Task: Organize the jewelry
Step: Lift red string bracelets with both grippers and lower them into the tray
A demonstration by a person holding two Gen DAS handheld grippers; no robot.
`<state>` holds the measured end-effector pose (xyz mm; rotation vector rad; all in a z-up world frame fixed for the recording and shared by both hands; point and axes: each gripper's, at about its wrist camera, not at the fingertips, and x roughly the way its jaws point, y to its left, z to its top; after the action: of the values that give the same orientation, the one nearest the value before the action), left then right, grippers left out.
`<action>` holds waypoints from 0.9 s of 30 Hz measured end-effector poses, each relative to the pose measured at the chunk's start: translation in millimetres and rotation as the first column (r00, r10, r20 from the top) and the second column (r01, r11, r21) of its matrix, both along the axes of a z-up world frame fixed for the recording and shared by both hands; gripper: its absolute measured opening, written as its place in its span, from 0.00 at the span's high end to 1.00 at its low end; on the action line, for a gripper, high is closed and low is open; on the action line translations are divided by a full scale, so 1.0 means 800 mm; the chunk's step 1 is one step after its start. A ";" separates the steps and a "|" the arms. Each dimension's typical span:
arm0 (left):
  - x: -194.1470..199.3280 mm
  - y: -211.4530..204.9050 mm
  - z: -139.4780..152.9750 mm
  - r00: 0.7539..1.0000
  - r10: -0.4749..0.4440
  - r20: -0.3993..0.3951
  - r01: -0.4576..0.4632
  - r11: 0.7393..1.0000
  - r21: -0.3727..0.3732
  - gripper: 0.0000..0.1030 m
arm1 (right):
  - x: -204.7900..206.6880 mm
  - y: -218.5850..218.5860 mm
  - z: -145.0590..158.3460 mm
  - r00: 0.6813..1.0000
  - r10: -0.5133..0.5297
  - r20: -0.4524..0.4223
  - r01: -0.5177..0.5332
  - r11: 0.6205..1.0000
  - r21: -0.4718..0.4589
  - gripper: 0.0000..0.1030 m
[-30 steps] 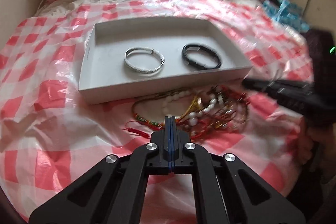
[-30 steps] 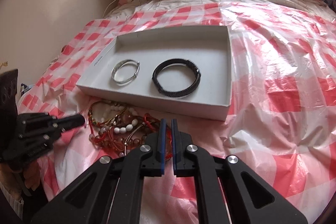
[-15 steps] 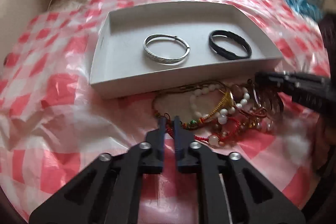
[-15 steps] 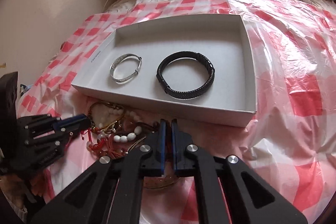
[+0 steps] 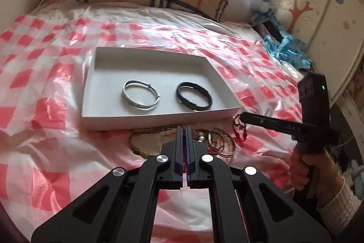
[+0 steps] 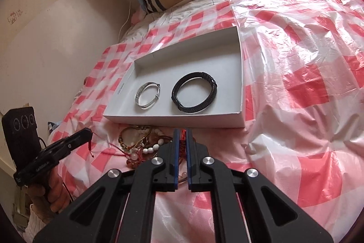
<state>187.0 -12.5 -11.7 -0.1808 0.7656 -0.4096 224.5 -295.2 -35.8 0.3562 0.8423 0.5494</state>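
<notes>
My left claw [image 5: 184, 129] is pinched nearly closed on a thin red cord [image 6: 91, 145]; 1 loose end dangles from its tip. My right claw [image 6: 182, 132] is clamped on a red bracelet [image 5: 238, 132], which hangs off its tip just beside the near right corner of the white box [image 5: 145, 123]. Can't tell if the cord and the bracelet are 1 piece. The rest of the jewelry pile [image 6: 138, 145] sits on the checked sheet [image 5: 45, 106], touching the box's near wall. Inside are 2 items in a left-right row: silver bangle [image 5: 141, 95] on the left, black bracelet [image 5: 194, 96] on the right. The box lies straight ahead, far of both claws. The right claw looks nearer the bare floor right of the black bracelet, so that's the likely drop.
</notes>
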 end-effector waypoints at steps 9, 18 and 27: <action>-0.001 0.014 0.012 0.999 0.004 0.046 0.000 0.995 -0.098 0.98 | -0.002 -0.016 0.007 1.000 -0.006 0.020 0.003 0.991 0.130 0.94; -0.016 -0.010 0.030 0.988 0.016 0.156 -0.014 1.000 -0.012 0.98 | -0.019 0.005 0.035 0.988 0.017 0.155 -0.028 0.997 0.070 0.94; -0.008 -0.035 0.056 0.964 0.074 0.256 -0.097 0.992 0.078 0.98 | -0.031 0.017 0.059 0.960 0.021 0.278 -0.036 0.998 0.050 0.94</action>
<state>180.2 -40.7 32.7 -0.0742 0.5218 -0.3081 199.9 -281.7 11.3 0.3088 0.5624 0.6341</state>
